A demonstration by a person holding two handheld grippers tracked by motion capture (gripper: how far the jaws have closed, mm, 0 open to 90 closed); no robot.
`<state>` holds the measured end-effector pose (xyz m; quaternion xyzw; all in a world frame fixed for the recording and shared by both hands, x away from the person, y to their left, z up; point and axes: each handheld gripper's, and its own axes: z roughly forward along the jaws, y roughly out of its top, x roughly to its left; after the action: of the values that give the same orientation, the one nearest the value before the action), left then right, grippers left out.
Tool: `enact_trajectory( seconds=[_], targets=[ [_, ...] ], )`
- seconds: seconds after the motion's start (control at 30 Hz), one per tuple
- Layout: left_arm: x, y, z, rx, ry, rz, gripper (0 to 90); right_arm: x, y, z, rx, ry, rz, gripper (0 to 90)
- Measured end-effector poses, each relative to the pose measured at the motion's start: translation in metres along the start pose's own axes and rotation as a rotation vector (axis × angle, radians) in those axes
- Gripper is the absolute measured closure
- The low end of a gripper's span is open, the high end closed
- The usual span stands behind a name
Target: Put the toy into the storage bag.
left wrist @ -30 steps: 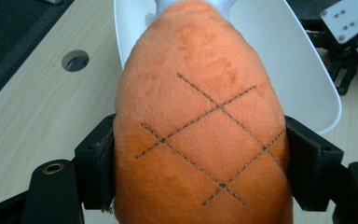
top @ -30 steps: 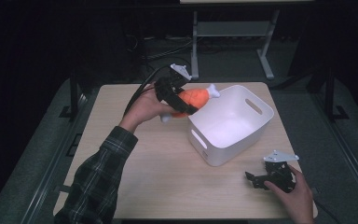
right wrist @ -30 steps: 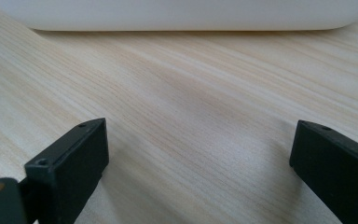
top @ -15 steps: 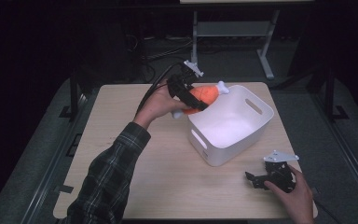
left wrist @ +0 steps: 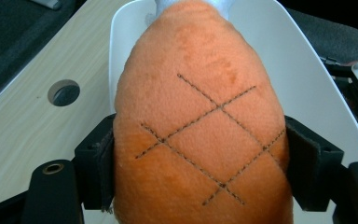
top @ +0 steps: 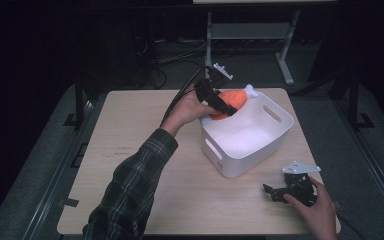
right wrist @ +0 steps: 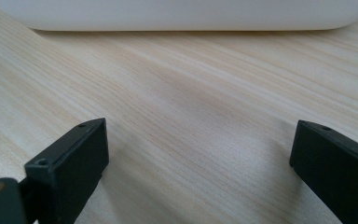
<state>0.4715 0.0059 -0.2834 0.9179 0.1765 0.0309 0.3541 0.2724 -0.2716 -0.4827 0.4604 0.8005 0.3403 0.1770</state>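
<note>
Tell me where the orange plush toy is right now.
In the high view, the orange plush toy is clamped in the left hand-held gripper, above the far-left rim of the white bin.

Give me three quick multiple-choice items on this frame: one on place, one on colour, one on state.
1. Where is the plush toy?
A. Flat on the table by the right gripper
B. Held over the bin's far-left rim
C. On the floor

2. What colour is the bin?
A. White
B. Blue
C. Black

3. How do the right gripper's jaws stand?
A. Shut on the toy
B. Shut on nothing
C. Open, over bare table

Key: 1 B, the high view shows the left gripper carrying the toy above the bin's rim. 2 A, the bin is white in the high view. 3 C, the right gripper view shows its jaws wide apart with only wood between them.
</note>
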Motion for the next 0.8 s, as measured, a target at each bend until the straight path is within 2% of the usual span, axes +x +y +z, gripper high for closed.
enact_trajectory(
  seconds=[0.23, 0.27, 0.3, 0.53, 0.8],
  targets=[
    [0.0, 0.004, 0.015, 0.002, 0.01, -0.009, 23.6, 0.0, 0.0, 0.0, 0.0, 0.0, 0.0, 4.0],
    [-0.001, 0.005, 0.019, -0.004, 0.004, -0.026, 23.5, 0.0, 0.0, 0.0, 0.0, 0.0, 0.0, 3.9],
    [-0.001, 0.005, 0.019, -0.004, 0.004, -0.026, 23.4, 0.0, 0.0, 0.0, 0.0, 0.0, 0.0, 3.9],
    [-0.001, 0.005, 0.037, 0.031, 0.008, -0.027, 22.6, 0.0, 0.0, 0.0, 0.0, 0.0, 0.0, 3.9],
    [-0.001, 0.004, 0.047, 0.065, 0.012, -0.028, 21.7, 0.0, 0.0, 0.0, 0.0, 0.0, -0.001, 3.9]
  ],
)
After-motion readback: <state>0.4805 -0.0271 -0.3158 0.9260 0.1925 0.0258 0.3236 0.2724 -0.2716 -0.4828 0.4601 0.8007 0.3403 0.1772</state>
